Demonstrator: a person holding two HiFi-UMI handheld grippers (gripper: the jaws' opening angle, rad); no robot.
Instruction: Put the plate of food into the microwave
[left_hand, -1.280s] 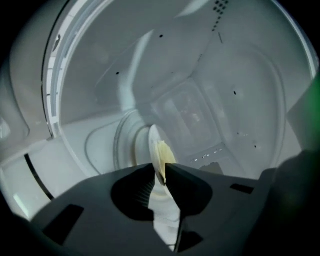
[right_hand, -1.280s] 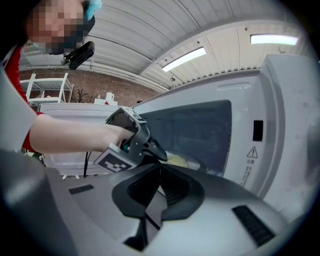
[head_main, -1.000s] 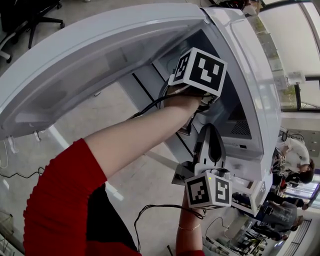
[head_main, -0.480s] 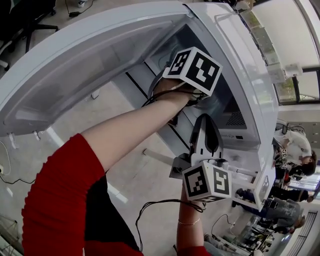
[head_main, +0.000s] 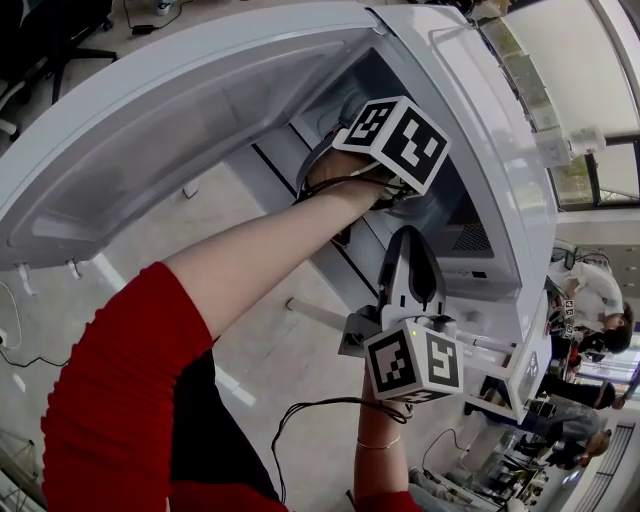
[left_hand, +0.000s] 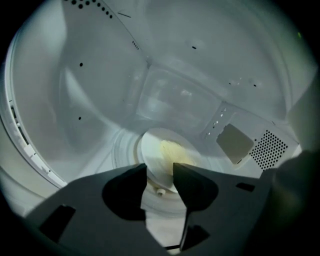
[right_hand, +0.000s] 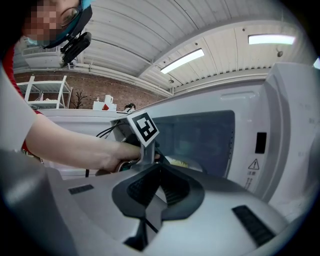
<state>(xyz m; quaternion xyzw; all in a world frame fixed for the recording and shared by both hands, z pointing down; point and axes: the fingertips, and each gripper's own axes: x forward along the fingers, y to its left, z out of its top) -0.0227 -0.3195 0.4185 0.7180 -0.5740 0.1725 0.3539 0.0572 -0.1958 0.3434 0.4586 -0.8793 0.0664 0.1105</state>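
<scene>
The plate (left_hand: 167, 150) sits inside the microwave (left_hand: 75, 100), at 12 o'clock off the left gripper (left_hand: 160, 172). Its jaws have just been opening and stand spread, free of the rim. Best to back straight out toward 6. The right gripper (right_hand: 159, 175) waits pressed together, empty.

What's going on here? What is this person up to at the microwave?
A person is working two hand-held grippers. The left gripper reaches inside the microwave. Its jaws have just been opening, and the plate of food sits on the turntable, ungripped. The right gripper hangs outside, jaws together, holding nothing.
</scene>
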